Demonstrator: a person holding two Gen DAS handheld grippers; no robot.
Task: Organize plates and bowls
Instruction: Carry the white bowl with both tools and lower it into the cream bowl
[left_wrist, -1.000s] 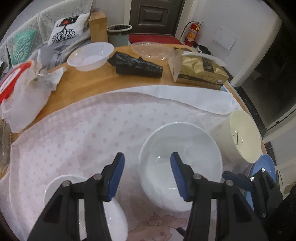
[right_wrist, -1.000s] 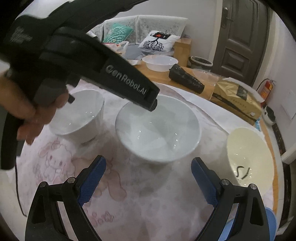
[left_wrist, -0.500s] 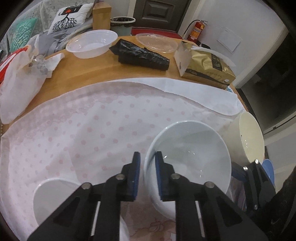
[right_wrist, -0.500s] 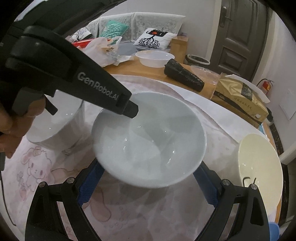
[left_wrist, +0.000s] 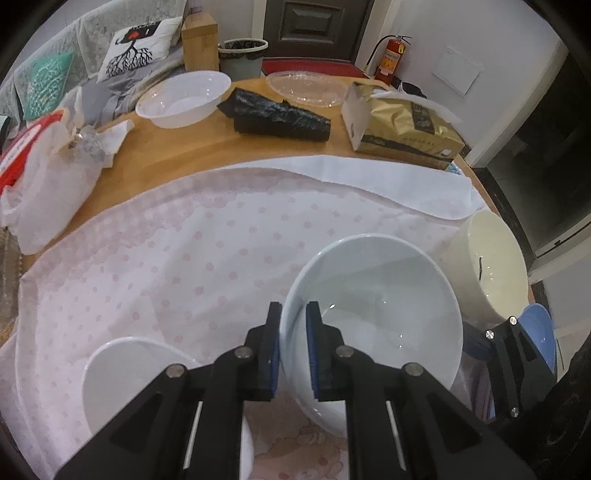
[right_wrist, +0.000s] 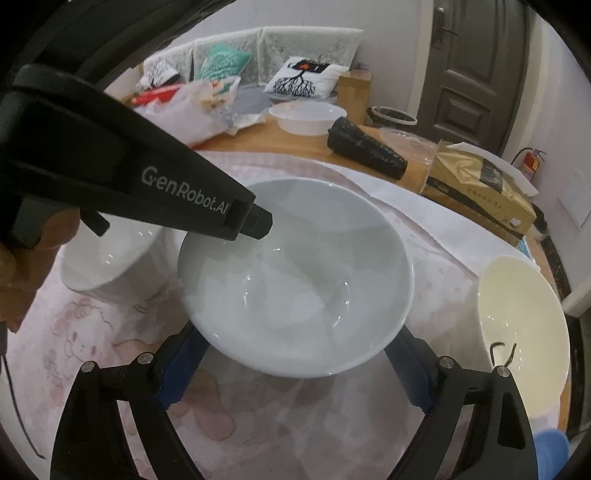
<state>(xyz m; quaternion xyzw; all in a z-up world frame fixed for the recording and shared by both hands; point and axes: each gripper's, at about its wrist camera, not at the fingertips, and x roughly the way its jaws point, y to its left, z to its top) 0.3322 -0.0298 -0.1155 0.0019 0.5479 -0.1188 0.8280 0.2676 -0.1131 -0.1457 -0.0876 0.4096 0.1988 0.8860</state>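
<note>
My left gripper (left_wrist: 293, 347) is shut on the near-left rim of a large white bowl (left_wrist: 384, 314) and holds it lifted above the pink tablecloth. The same bowl (right_wrist: 295, 273) fills the right wrist view. My right gripper (right_wrist: 295, 373) is open, with its fingers spread below and on either side of the bowl, not touching it as far as I can tell. A smaller white bowl (left_wrist: 122, 365) sits at the near left; it shows in the right wrist view (right_wrist: 107, 262) too. A cream bowl (left_wrist: 487, 266) stands at the right, with a blue dish (left_wrist: 539, 332) beside it.
The back of the wooden table (left_wrist: 207, 140) holds a white plastic bowl (left_wrist: 181, 99), a clear lid (left_wrist: 306, 88), a black bag (left_wrist: 277, 118), a gold packet box (left_wrist: 402, 125) and plastic bags (left_wrist: 44, 177) at the left.
My left gripper closed on the big white bowl's rim and lifted it. The bowl now hangs higher over my open right gripper.
</note>
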